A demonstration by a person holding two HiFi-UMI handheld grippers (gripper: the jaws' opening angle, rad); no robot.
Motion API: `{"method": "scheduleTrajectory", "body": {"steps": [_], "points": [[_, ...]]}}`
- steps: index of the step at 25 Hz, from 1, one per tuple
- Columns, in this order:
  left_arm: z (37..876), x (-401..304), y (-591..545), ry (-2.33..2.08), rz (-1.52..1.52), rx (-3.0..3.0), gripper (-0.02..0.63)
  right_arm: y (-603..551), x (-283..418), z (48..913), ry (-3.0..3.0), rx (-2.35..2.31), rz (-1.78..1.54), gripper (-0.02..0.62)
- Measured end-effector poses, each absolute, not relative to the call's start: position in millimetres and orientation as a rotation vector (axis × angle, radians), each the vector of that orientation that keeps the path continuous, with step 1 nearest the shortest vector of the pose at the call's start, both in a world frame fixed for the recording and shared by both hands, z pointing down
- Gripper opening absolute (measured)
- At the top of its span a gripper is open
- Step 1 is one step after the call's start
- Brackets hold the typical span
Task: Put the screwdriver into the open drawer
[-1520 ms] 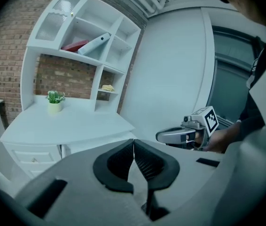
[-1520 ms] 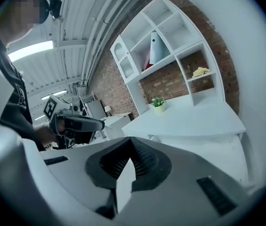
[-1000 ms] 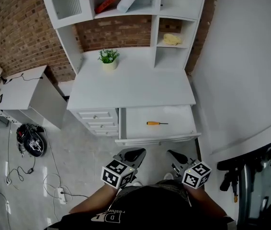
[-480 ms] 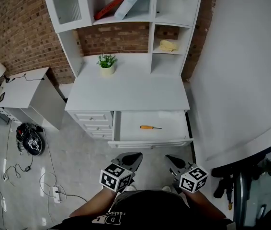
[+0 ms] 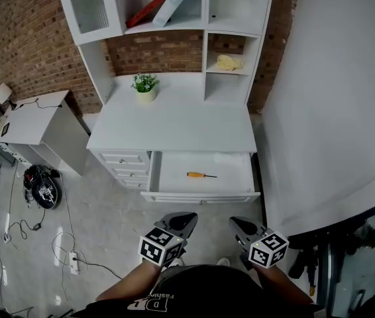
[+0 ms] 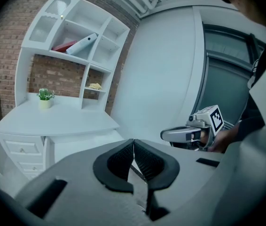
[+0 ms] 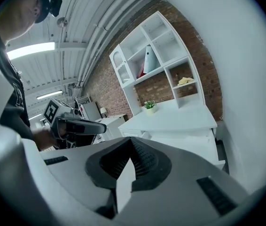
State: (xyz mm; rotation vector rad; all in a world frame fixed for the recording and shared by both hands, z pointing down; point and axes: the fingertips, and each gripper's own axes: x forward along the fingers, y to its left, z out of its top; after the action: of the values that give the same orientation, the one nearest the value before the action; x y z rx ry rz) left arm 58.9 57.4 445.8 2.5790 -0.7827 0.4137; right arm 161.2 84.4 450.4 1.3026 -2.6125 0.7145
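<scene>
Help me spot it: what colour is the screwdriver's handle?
Orange handle on the screwdriver; the head view shows it best.

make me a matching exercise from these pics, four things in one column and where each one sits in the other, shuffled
Things:
1. screwdriver
2. potted plant
3. yellow object
4. red book

Places:
A. upper shelf
B. inside the open drawer
C. on the desk top, near the brick wall
D. small cubby at the desk's right

Pairs: 1-B, 2-C, 3-D, 4-A
</scene>
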Motion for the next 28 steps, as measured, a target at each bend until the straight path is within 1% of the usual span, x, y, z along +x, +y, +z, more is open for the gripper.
{"method": "scheduleTrajectory", "body": {"steps": [8,28], "points": [[444.0,71.8,57.3,-0.794,0.431,2.584,0.018,87.0,174.1,453.1,-2.619,1.302,0.736,0.003],[446.6,65.9,59.9,-0.817,0.440,2.573,0.018,88.4,166.5,457.1,-2.630,1.273,0.741,0.003]]}}
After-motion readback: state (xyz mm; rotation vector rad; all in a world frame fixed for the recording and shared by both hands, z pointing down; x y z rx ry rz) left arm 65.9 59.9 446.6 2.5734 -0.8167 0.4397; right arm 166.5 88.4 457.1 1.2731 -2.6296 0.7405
